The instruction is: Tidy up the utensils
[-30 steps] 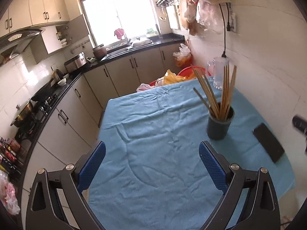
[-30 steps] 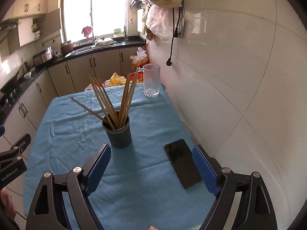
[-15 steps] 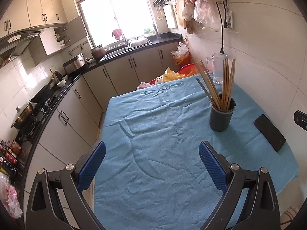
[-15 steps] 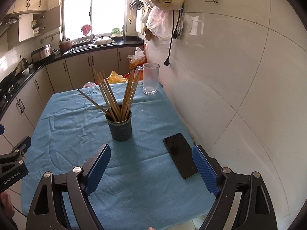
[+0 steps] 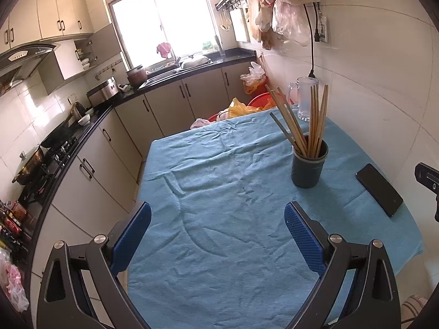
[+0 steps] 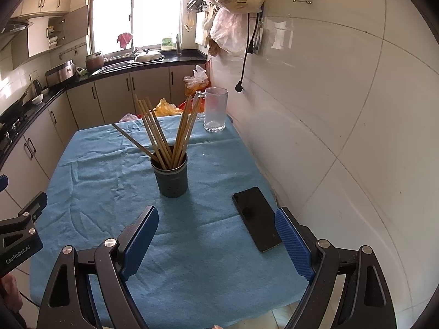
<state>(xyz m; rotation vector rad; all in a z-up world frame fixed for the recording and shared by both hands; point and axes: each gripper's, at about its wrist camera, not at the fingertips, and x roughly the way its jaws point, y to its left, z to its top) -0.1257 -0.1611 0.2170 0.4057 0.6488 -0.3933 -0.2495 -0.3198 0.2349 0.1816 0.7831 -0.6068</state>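
The chopsticks stood nearly straight up in the dark cup, ahead of the right gripper, which was nearer than the left gripper; both had jaws spread wide, holding nothing.

Wooden chopsticks are standing in a dark grey round cup ahead of the spread jaws, a black phone lying beside the right one.

both wrist views look down across the same table, side by side.
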